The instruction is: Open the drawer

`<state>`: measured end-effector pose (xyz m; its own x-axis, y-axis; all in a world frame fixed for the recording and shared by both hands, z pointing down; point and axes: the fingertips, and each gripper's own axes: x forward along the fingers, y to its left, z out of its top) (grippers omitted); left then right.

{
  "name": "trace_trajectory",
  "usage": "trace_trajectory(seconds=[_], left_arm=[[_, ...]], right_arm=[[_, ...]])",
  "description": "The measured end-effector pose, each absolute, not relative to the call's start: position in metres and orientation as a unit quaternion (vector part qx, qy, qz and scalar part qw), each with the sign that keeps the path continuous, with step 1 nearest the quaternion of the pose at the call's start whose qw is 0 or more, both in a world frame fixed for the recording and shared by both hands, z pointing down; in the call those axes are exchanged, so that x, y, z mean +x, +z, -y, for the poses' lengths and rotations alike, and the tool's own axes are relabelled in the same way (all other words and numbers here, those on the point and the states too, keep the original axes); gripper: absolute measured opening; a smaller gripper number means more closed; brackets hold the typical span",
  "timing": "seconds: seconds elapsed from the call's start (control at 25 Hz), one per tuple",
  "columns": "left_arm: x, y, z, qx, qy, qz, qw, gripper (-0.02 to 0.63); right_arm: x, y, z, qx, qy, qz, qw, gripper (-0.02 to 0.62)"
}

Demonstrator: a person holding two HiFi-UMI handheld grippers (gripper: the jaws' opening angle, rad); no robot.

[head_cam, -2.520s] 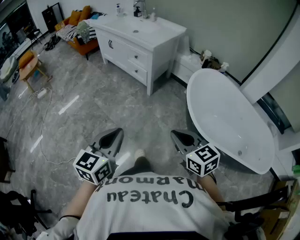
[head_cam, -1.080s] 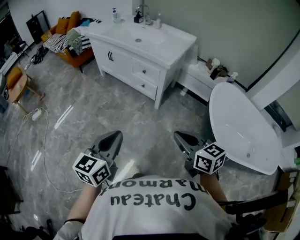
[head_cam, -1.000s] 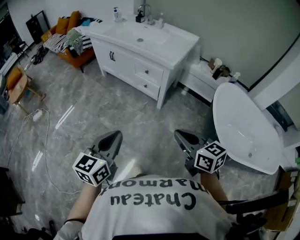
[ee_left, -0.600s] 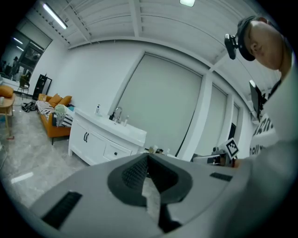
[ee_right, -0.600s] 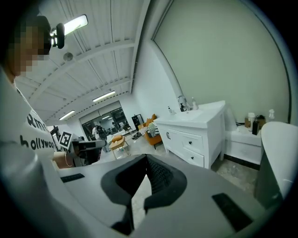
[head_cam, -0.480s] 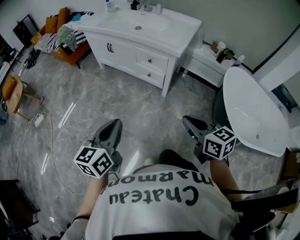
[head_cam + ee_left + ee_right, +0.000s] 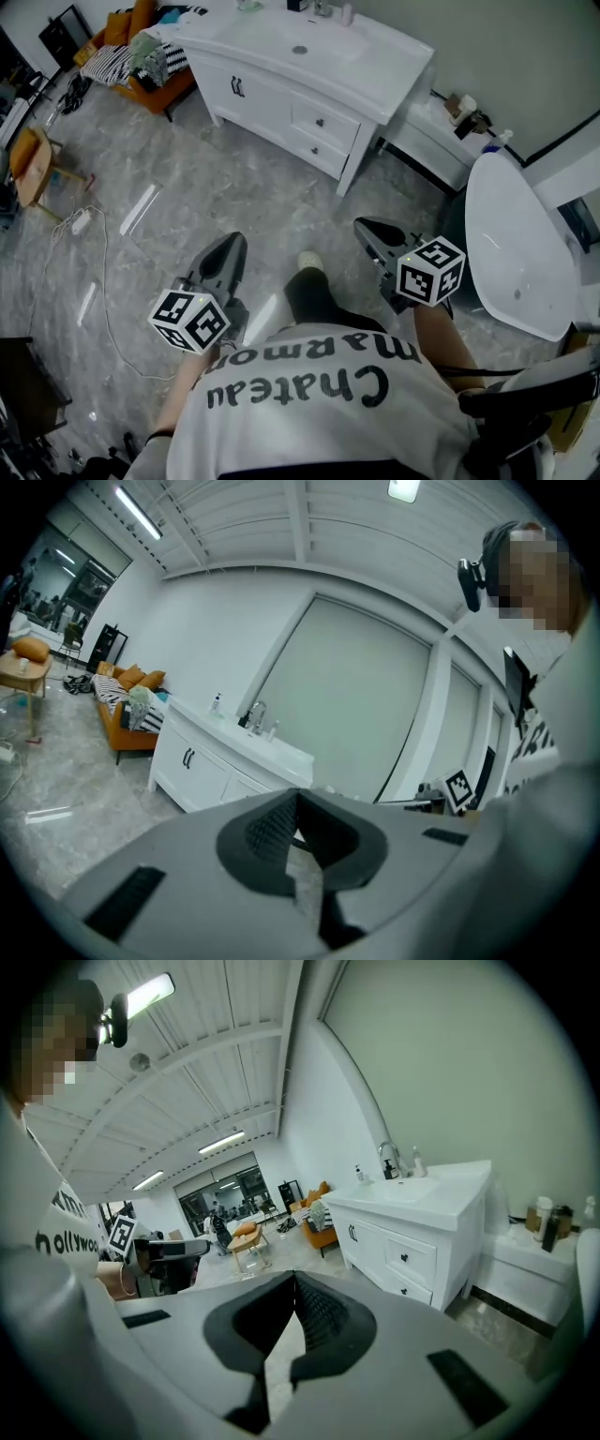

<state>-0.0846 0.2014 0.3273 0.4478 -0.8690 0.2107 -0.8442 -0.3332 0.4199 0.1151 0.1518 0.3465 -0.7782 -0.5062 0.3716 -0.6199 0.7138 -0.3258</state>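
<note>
A white vanity cabinet (image 7: 375, 70) with a sink stands against the far wall. On its right half it has two drawers, one above the other, an upper drawer (image 7: 323, 120) and a lower drawer (image 7: 314, 148), each with a small dark knob and both closed. In the right gripper view the drawers (image 7: 405, 1258) lie ahead and to the right. My left gripper (image 7: 228, 248) and right gripper (image 7: 367, 229) hang over the grey floor, well short of the vanity. Both are shut with nothing in them. The left gripper view shows the vanity (image 7: 211, 761) far off.
A white bathtub (image 7: 516, 253) stands at the right. Between the bathtub and the vanity is a low white shelf (image 7: 441, 122) with bottles. An orange sofa (image 7: 141, 66) with clothes sits at the far left. A cable (image 7: 98, 272) trails on the floor.
The person has walked toward the vanity, which now sits closer and lower in the head view. Both grippers travelled forward with them, still shut. A foot has stepped forward between them.
</note>
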Motion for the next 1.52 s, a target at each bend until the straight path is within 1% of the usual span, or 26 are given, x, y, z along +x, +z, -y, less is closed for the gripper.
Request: trace_trajectory(seconds=[0.28,0.8,1.24,1.52], left_arm=[[-0.112,0.330,-0.140,0.794,-0.011,0.558,0.240,0.008],[-0.107,0.334,-0.014,0.782,-0.019,0.572,0.248,0.008],[-0.099,0.340,0.044,0.785,-0.004,0.568,0.246,0.008],[-0.115,0.348,0.084,0.806,0.008,0.538,0.248,0.008]], right_arm=[[0.082,0.341,-0.077,0.269,0.213,0.930,0.135,0.011],[0.078,0.346,0.066,0.243,0.212,0.936,0.138,0.011],[0.068,0.372,0.114,0.227,0.238,0.934,0.139,0.011],[0.053,0.393,0.144,0.252,0.255,0.924,0.137,0.011]])
